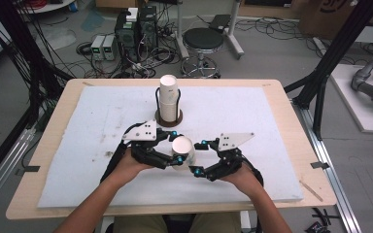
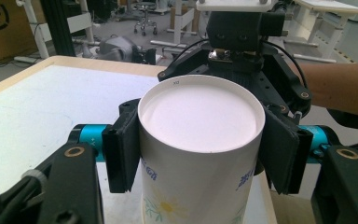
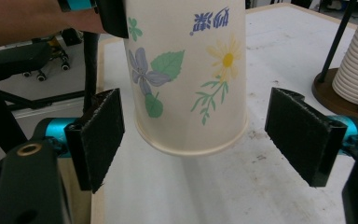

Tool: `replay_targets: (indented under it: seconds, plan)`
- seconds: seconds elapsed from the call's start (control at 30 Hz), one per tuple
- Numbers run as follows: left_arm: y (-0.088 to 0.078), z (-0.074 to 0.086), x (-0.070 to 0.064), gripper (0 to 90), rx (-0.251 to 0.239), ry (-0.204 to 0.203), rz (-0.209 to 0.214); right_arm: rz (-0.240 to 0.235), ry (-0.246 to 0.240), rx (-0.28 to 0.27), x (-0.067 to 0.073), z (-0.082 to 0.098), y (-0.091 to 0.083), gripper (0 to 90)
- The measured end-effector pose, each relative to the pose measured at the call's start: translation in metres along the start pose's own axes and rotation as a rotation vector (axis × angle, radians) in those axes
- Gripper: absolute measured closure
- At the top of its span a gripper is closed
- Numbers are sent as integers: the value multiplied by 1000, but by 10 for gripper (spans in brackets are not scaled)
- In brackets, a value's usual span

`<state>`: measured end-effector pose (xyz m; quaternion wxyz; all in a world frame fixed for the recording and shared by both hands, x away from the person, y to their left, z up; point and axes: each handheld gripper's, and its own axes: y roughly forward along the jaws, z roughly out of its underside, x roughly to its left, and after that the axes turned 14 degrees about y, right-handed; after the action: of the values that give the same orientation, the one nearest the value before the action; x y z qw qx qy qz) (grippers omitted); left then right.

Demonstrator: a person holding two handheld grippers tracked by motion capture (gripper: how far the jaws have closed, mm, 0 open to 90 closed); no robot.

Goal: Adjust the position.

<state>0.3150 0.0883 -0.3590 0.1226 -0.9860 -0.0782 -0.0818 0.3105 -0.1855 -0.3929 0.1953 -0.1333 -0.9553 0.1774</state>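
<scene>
We see the left claw pinching a flowered paper cup upside down, its mouth clear of the white pad on the bench. The right claw stands spread, pads either side of the cup's rim without touching. A cup stack stands behind.

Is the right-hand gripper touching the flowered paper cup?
Apart. The right gripper view shows the right gripper's pads open, with gaps beside the cup.
</scene>
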Motion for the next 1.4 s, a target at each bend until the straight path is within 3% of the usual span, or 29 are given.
replay_targets:
  seconds: [0.47,0.5,1.1,1.2,1.23,1.27,1.4]
  plan:
    - [5,0,-2,370,-18,0,38,-41,-2,2,2,-1,6,205]
    - [5,0,-2,370,-19,0,40,-51,-5,0,3,-2,7,243]
    - [8,2,-5,365,-36,-16,57,-74,-30,12,4,-1,9,335]
    - [9,4,-7,345,-27,-23,42,-75,-27,20,4,-1,9,335]
    - [10,4,-7,204,-21,-35,31,-77,-28,25,4,-1,9,337]
    - [11,4,-6,145,-6,-71,20,-78,-31,31,4,-1,9,337]
    - [8,5,-5,139,8,-79,32,-65,-47,62,5,-1,9,341]
